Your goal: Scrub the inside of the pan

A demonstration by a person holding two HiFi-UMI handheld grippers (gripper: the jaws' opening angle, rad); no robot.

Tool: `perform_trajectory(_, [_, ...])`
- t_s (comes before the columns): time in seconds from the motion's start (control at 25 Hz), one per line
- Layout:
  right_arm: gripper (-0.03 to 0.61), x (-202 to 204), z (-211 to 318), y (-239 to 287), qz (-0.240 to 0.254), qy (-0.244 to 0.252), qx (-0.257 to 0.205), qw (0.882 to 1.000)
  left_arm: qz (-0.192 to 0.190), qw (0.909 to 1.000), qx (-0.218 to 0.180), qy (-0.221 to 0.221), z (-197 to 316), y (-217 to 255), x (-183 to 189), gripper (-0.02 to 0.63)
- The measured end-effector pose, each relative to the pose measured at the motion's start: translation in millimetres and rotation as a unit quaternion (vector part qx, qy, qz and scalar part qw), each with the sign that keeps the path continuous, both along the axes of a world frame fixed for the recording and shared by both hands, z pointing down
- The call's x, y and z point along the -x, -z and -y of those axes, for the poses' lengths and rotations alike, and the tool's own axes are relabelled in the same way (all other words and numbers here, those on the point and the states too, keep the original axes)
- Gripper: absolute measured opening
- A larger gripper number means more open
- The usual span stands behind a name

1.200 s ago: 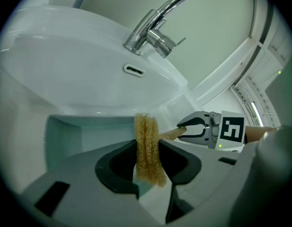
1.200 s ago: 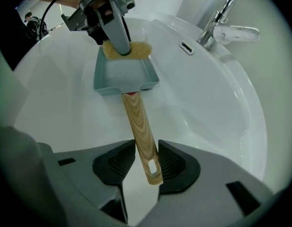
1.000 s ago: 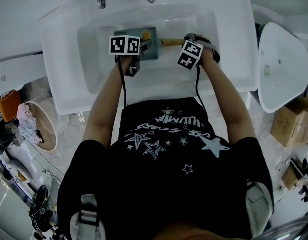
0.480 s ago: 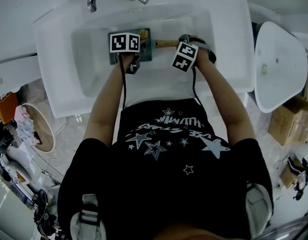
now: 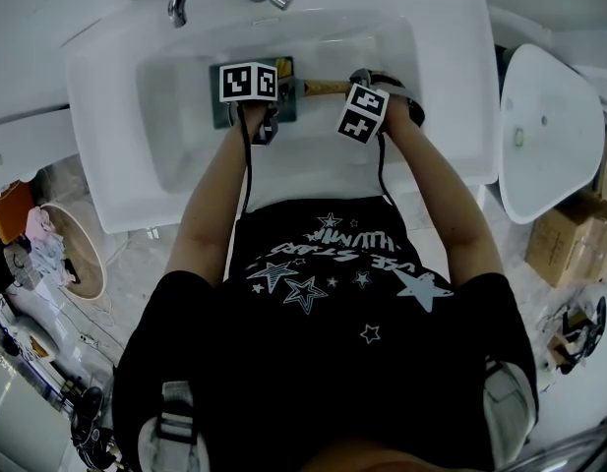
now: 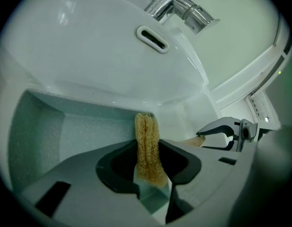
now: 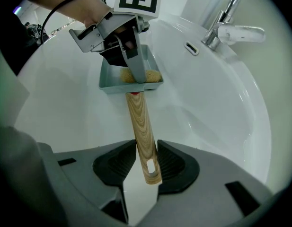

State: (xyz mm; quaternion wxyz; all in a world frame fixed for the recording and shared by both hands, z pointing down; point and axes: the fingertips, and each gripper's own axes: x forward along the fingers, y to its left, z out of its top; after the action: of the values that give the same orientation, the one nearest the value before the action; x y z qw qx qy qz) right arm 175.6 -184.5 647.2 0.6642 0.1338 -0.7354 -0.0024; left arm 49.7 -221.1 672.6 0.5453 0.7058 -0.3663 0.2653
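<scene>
Two tools | left hand-held gripper [image 6: 148, 161] clamps sponge [image 6: 147, 134] inside pan [image 6: 39, 131] | right hand-held gripper [image 7: 145, 163] clamps wooden handle [image 7: 138, 122]

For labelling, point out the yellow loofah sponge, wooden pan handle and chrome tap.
Yellow loofah sponge [image 6: 148, 148], left gripper view, its middle.
Wooden pan handle [image 7: 141, 126], right gripper view, mid-shaft.
Chrome tap [image 7: 241, 32], right gripper view, its lever.

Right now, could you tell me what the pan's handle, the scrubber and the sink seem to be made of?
Handle: wood, pale with visible grain.
Scrubber: probably loofah, coarse tan fibres.
Sink: likely glazed ceramic, glossy white with reflections.
</scene>
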Motion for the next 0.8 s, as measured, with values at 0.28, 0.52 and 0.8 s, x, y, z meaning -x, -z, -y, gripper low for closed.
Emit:
perform_trajectory(0.28, [0.127, -2, -1, -3, -0.015, 0.016, 0.019, 1.0, 0.006, 0.9999, 0.01, -0.007, -2, -4, 0, 0.135])
perform_trajectory(0.52, [0.127, -1, 0, 0, -0.015, 0.019, 0.017, 1.0, 0.0, 0.9997, 0.024, -0.001, -5, -10, 5, 0.135])
perform_trajectory(0.8, [0.127, -2, -1, -1, -0.022, 0.017, 0.016, 0.999, 0.006, 0.9996, 0.02, -0.02, -2, -11, -1, 0.135])
